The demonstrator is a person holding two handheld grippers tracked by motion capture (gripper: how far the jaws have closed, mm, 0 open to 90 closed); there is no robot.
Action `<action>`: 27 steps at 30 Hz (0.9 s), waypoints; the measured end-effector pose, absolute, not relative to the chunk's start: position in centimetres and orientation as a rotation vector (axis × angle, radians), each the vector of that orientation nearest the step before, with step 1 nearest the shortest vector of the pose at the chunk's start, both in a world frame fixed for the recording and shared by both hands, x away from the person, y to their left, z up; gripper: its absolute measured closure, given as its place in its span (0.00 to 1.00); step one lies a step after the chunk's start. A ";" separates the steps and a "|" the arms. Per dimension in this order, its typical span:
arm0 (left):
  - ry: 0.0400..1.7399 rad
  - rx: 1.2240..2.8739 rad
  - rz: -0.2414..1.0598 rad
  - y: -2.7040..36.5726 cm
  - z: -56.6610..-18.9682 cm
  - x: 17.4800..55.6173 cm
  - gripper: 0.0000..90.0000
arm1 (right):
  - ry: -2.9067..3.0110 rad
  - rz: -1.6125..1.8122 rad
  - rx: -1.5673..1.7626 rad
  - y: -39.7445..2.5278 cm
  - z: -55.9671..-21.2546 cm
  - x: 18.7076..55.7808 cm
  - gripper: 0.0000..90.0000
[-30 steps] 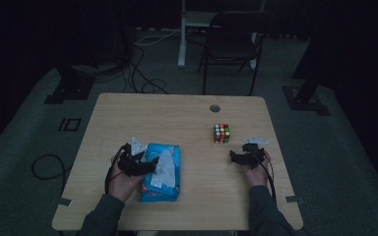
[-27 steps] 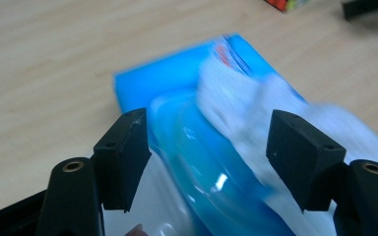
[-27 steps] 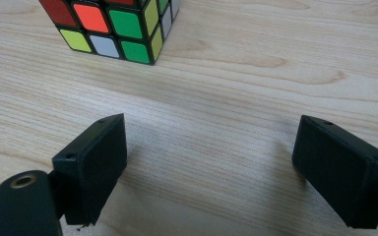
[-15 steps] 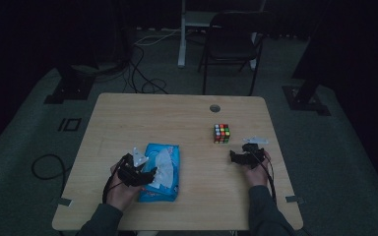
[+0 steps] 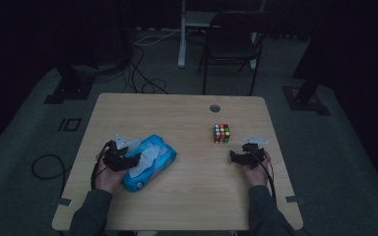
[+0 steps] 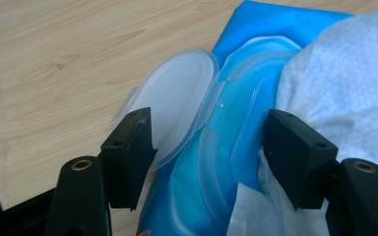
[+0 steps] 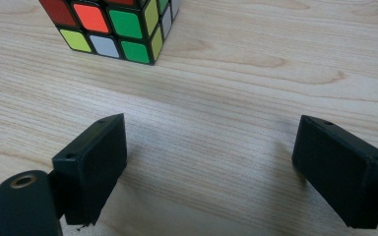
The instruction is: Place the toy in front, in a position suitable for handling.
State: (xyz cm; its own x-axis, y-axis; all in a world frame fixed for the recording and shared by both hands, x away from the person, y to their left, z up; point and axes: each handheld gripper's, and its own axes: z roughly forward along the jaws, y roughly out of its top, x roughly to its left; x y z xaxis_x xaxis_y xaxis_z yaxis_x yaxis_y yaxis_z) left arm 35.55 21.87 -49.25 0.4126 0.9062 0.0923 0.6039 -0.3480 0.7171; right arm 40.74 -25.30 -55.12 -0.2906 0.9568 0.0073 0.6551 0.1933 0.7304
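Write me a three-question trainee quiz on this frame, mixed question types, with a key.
1. True or false: the lid of the wipes pack is flipped open.
2. Which object lies nearest the right hand-held gripper? A) wipes pack B) puzzle cube C) chair
3. Fill in: a white ____ sticks out of the pack's opening, by the left hand-held gripper.

Key: 1 true; 2 B; 3 wipe.
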 end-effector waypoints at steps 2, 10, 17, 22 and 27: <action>1.313 2.043 0.662 22.4 -49.4 35.6 0.42 | 2.020 0.883 1.503 -25.3 -55.1 40.7 0.15; 1.406 1.942 0.676 24.3 -48.8 35.7 0.42 | 2.028 0.883 1.496 -25.2 -55.1 40.8 0.14; 1.370 1.823 0.676 25.1 -47.5 34.8 0.40 | 2.052 0.894 1.474 -24.7 -55.1 40.8 0.14; 1.334 1.811 0.685 24.9 -46.5 34.3 0.39 | 2.056 0.895 1.471 -24.7 -55.1 40.8 0.14; 1.294 1.803 0.664 24.4 -45.7 33.7 0.39 | 2.062 0.898 1.465 -24.8 -55.1 40.8 0.14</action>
